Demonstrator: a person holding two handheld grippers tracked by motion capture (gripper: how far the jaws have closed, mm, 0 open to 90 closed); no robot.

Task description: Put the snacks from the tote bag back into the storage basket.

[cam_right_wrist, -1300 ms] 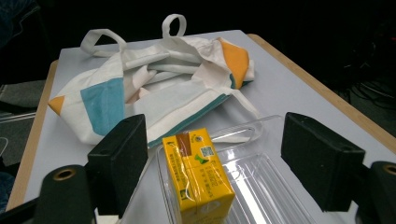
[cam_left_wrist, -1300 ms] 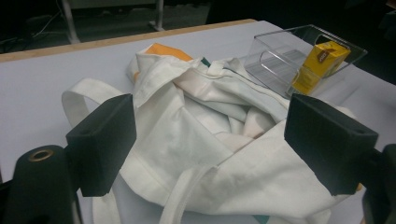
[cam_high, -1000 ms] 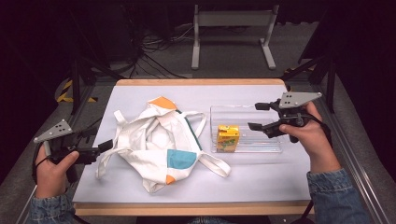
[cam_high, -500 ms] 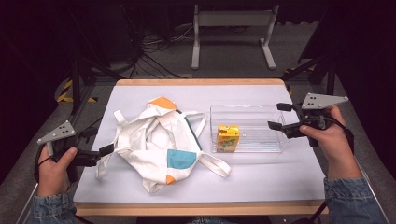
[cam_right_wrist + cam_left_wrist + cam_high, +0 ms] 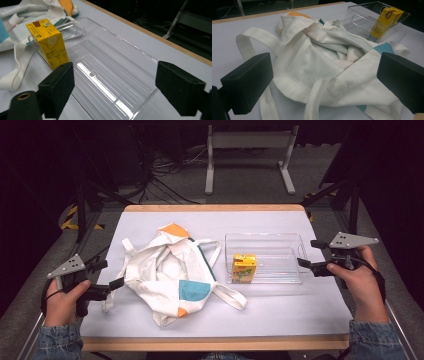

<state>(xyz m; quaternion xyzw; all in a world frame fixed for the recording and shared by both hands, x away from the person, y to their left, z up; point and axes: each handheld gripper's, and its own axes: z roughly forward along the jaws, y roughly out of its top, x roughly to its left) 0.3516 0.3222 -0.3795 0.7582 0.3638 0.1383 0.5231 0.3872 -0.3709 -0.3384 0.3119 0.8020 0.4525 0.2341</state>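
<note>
retreating right gripper (image 5: 309,254), juice carton (image 5: 244,267) unmoved

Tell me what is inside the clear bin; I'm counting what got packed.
Inside the clear bin one yellow juice carton stands upright at the end nearest the white bag. The rest of its ribbed floor is bare; nothing is hidden.

One cloth bag (image 5: 172,272); one yellow carton (image 5: 244,267); one clear tray (image 5: 292,251); two tongs; one table (image 5: 280,310).

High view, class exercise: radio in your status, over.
Left gripper open, at bag's edge. Right gripper open, empty, beside clear tray. Yellow carton upright at tray's left end. Crumpled tote bag lies left of tray.
</note>
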